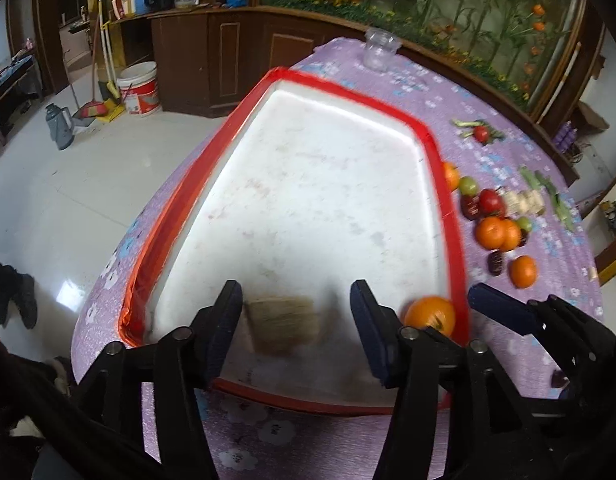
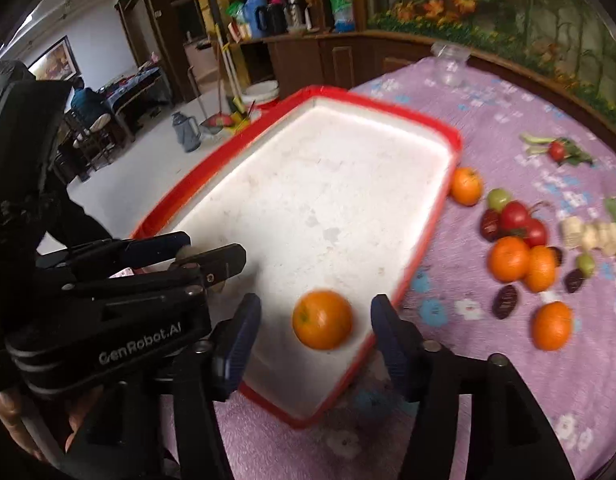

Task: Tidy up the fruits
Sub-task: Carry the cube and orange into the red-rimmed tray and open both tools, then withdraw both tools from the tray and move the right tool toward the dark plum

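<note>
An orange [image 2: 322,319] is seen in the tray [image 2: 423,120] near its corner, between the spread right gripper [image 2: 315,344]; the left gripper [image 1: 296,320] is spread around a brownish fruit [image 1: 284,324]; both are judged released for sorting.

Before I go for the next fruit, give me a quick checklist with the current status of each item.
1. Orange inside the red-rimmed tray: ok, it is blurred, sits near the right wall, clear of both pads.
2. Right claw open and free: ok.
3. Left claw open: ok, nothing pinched.
4. Tan blurred item between the left claw's fingers, in the tray: cannot tell what it is.
5. Claws clear of each other: ok, side by side, not touching.
6. Loose fruit pile on the purple cloth, right of the tray: ok, unobstructed.
</note>
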The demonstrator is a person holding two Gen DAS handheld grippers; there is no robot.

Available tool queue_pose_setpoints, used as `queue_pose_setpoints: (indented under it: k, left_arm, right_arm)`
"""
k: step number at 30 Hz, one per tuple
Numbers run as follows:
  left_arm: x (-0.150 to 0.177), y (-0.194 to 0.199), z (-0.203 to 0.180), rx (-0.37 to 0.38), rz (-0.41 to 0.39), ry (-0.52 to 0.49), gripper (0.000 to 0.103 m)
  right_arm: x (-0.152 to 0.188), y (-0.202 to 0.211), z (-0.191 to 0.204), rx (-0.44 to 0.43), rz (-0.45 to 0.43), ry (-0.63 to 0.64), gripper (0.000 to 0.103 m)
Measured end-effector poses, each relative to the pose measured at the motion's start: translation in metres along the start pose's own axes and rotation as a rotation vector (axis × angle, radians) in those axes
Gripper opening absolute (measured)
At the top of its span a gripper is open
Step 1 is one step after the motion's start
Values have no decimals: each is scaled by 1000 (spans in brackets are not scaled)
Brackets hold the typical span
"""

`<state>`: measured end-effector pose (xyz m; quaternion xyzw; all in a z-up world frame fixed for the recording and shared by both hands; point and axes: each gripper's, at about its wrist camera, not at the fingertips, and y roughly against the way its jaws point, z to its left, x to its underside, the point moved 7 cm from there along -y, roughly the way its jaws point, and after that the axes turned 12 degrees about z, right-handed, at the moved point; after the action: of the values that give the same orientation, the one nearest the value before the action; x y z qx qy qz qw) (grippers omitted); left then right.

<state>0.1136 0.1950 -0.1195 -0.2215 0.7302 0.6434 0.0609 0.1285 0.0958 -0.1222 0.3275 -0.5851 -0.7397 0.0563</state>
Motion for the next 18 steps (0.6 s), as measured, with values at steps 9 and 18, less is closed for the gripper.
queue_pose_setpoints:
  k: [9, 18]
  left_arm:
    - [8, 42, -60, 136, -85, -114, 68]
    - [40, 57, -156, 249, -114, -334, 68]
  right_arm:
    - [40, 89, -33, 63, -117, -138, 84]
    - [122, 149, -108, 206, -218, -375, 88]
